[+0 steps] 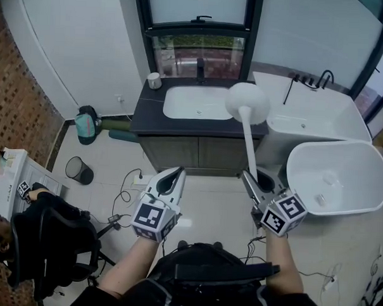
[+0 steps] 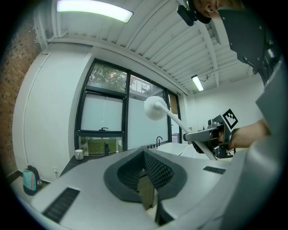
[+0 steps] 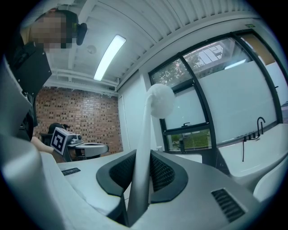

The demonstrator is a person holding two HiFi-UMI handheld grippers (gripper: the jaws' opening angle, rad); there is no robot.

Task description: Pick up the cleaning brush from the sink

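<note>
Clamping cleaning brush (image 3: 160, 101), right claw (image 3: 140, 179).

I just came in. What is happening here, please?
A person stands in a bathroom with a tool in each hand. The right tool is shut on the handle of the white cleaning brush and holds it up in the air, round head on top, clear of the sink. The left tool is shut with nothing between its jaws, beside the right one.

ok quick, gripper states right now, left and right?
Left gripper: closed, nothing in it.
Right gripper: closed on the handle of the cleaning brush.
</note>
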